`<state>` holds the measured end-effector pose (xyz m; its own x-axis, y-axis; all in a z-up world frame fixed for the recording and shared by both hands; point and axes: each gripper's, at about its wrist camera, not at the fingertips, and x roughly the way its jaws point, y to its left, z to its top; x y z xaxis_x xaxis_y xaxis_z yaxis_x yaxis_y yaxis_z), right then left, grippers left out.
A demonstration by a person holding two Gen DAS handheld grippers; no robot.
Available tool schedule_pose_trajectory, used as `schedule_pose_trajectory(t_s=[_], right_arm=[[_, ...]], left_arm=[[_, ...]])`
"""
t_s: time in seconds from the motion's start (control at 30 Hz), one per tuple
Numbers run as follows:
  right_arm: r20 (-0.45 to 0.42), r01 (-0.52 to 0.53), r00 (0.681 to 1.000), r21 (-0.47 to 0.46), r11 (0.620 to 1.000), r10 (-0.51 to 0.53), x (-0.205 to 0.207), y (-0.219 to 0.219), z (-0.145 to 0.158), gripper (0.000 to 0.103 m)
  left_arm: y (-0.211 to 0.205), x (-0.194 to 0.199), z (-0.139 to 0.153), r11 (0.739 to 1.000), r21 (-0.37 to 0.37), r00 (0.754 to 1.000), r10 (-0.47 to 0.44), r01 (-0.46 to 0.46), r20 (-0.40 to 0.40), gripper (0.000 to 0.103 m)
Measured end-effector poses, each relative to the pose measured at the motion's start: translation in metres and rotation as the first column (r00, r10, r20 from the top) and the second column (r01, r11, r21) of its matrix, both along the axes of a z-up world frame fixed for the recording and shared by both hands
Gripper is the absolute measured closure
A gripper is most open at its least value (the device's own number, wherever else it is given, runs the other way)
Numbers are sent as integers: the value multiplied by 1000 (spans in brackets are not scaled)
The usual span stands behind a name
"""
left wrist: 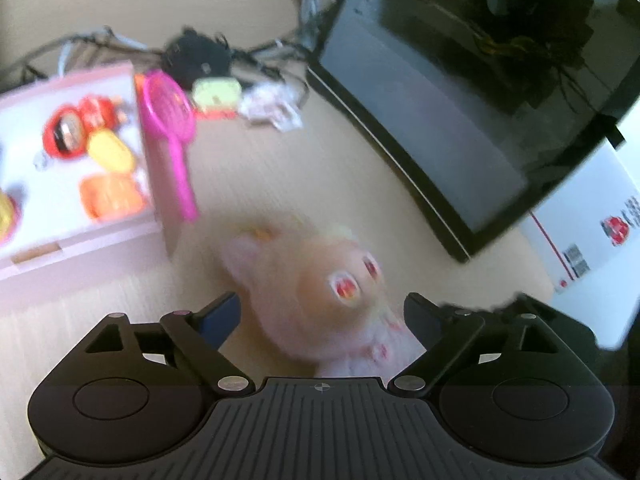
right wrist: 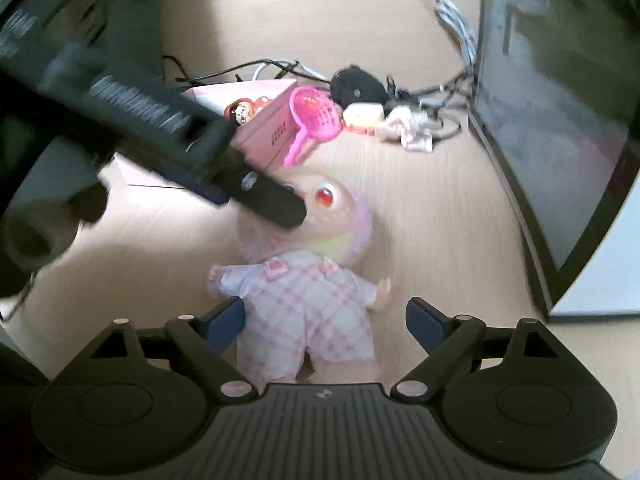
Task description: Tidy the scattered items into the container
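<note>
Left hand-held gripper [left wrist: 322,316] is spread wide, holding nothing, its blue-padded fingers either side of the head of the soft pink plush doll with red eyes and a pink checked outfit [left wrist: 320,288]. Pads look close to the fur but contact cannot be confirmed through the blur. Right hand-held gripper [right wrist: 325,318] is also spread and empty, straddling the doll's lower body [right wrist: 308,312]. In the right wrist view the left tool's finger sits across the doll's face.

The doll lies on its back on the pale wood worktop [left wrist: 280,168], just beside the pale pink open box [left wrist: 156,184], not in it. The box already holds red, yellow and orange toys. A bright pink plastic scoop [left wrist: 170,114] leans on the box's outer wall.

Risks: both tools crowd one doll, so they may knock each other if either closes or lifts. Fur is soft and compressible; a head-only pinch may slip or leave the body dangling. A dangling body swung toward the box could catch the wall or knock the leaning scoop over. Black monitor [left wrist: 460,100] stands near the right side, so a wide swing could hit it.
</note>
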<state>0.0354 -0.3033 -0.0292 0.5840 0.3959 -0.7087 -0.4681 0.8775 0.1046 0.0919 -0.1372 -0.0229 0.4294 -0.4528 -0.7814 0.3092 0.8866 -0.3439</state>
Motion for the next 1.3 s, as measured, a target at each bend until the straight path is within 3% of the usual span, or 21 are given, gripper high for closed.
schedule_pose_trajectory(t_s=[0.13,0.23,0.33,0.53,0.63,0.73,0.8,0.9,1.03,1.17,1.3], right_arm=[[-15,-89,996,8,996,89,-13,16,-1,12],[9,-206,979,14,978,206,-30,31,3,13],[27,-236,971,-7,972,236,-36,28,7,13],[16,-21,1000,2,1000,21,-23,-25,16,10],[47,72,996,-45,996,-70,-13,-43,21,10],[53,73,996,-42,996,-71,-13,-41,22,10],[58,74,996,-41,996,-72,-13,-40,22,9],[64,75,995,-38,996,-73,-12,-38,23,9],[73,77,995,-35,996,-74,-12,-36,25,7],[57,92,994,1,996,-92,-2,-34,23,7],[8,104,994,88,991,-105,16,-32,22,7]], left_arm=[[-4,-3,-2,999,-22,1000,-24,24,-12,10],[2,-2,3,999,-36,1000,8,-8,4,9],[12,0,9,999,-11,998,52,-52,29,9],[33,-12,8,994,42,994,100,-101,34,8],[30,-23,-2,996,79,999,52,-52,8,8],[13,-32,-4,993,108,999,-43,42,5,8],[-4,-36,-5,981,168,994,-105,96,42,7],[-26,-35,-15,939,326,986,-144,108,87,7],[-18,-34,-17,942,319,987,-140,107,82,13],[5,-36,-15,941,336,992,-89,53,92,11],[21,-34,-12,959,277,993,-88,63,78,9]])
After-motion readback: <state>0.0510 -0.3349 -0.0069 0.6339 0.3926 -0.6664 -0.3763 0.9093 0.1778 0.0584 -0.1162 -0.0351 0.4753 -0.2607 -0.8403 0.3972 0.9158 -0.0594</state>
